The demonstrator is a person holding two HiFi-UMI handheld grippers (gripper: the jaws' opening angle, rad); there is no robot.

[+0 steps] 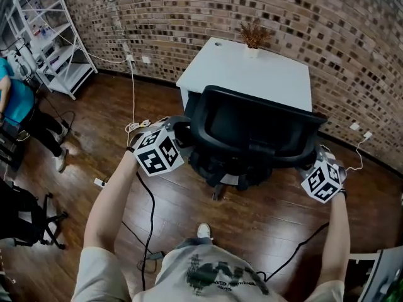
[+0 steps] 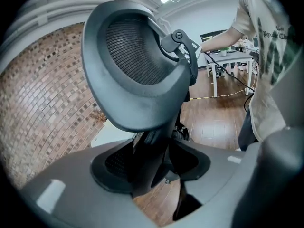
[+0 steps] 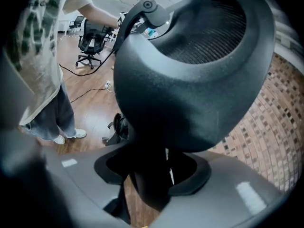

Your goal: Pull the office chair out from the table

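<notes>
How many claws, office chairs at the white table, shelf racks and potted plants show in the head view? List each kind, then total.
claws: 2, left claw, right claw
office chair: 1
shelf rack: 1
potted plant: 1
Total: 5

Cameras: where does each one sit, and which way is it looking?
Head view: on the person's head, looking down at the office chair by the white table; both forearms and shirt show.
Left gripper view: rides the left gripper, looking along its jaws, closed on the chair; person's shirt at right.
Right gripper view: rides the right gripper, same way; shirt and legs at left.
Both gripper views share the chair's back.
</notes>
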